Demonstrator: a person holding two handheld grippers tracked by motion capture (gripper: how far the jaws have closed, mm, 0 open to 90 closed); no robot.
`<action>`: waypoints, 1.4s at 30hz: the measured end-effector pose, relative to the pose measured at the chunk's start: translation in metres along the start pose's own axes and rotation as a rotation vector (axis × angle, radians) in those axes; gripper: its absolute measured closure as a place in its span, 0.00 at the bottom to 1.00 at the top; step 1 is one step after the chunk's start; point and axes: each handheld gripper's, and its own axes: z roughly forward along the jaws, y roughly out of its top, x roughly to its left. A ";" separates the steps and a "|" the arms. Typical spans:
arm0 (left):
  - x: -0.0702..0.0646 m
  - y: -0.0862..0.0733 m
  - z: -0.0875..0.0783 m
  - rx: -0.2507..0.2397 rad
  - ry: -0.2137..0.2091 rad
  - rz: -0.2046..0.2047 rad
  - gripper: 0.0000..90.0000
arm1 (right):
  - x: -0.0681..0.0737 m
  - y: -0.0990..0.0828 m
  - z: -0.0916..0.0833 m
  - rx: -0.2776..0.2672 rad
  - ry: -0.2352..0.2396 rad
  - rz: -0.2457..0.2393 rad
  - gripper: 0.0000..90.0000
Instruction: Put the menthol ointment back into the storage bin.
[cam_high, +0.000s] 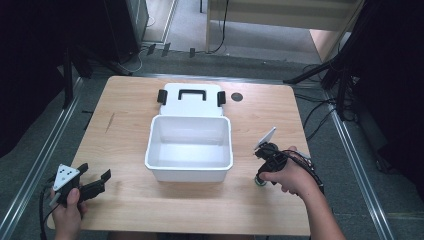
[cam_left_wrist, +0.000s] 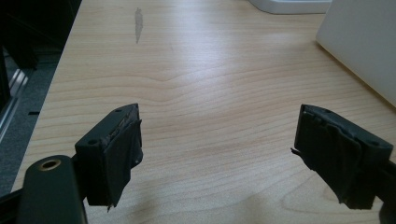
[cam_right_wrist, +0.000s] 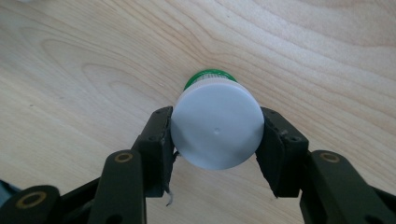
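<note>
Gripping white-capped green bottle (cam_right_wrist: 215, 128) upright on table (cam_right_wrist: 93, 70): right claw (cam_right_wrist: 215, 140). Left claw (cam_left_wrist: 219, 149) spread wide, holding nothing.

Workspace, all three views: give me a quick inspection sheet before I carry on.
Surface: wooden table, grey smear far left, dark round spot near back edge.
Job's things: open white box, empty; its lid lies behind it; white-capped bottle.
Clutter: nothing seen.
Grippers: left hand-held gripper open, empty; right hand-held gripper shut on the bottle.
Cables: one trails from each gripper; more on the floor.
Surroundings: grey floor, black stands, wooden furniture behind.
</note>
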 end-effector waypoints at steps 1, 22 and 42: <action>0.000 0.000 0.000 0.000 0.000 0.000 0.18 | 0.000 0.000 0.000 0.000 0.000 0.000 0.57; -0.001 0.001 0.001 0.013 -0.003 0.013 0.18 | 0.025 0.035 -0.094 -0.080 -0.026 -0.066 0.57; -0.002 0.001 0.002 0.028 -0.007 0.025 0.18 | 0.061 0.067 -0.141 -0.113 -0.013 -0.147 0.57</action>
